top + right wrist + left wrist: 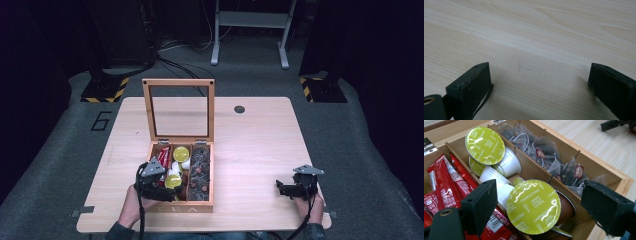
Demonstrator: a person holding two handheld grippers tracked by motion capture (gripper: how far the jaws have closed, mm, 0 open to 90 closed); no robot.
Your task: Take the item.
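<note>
left gripper [534, 205]: jaws apart, straddling one green-lidded capsule [533, 206], no clamp
capsule: middle compartment of wooden box [621, 180]
green lids visible: four
compartments: three — red sachets [445, 182], capsules, tea bags [554, 157]
right gripper [540, 82]: jaws apart over bare table [529, 32]

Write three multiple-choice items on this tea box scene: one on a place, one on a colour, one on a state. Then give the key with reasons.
1. Where do the tea bags lie in the wooden box?
A. right-hand compartment
B. left-hand compartment
C. on the table outside it

2. What colour is the foil lid of the capsule between the left gripper's jaws?
A. blue
B. yellow-green
C. silver

3. How does the box lid stand?
A. shut flat
C. lying off beside the box
B. raised upright

Key: 1 A, the high view shows the dark bags at the right; 2 B, the left gripper view shows the green foil; 3 B, the frame stands on its hinges.
</note>
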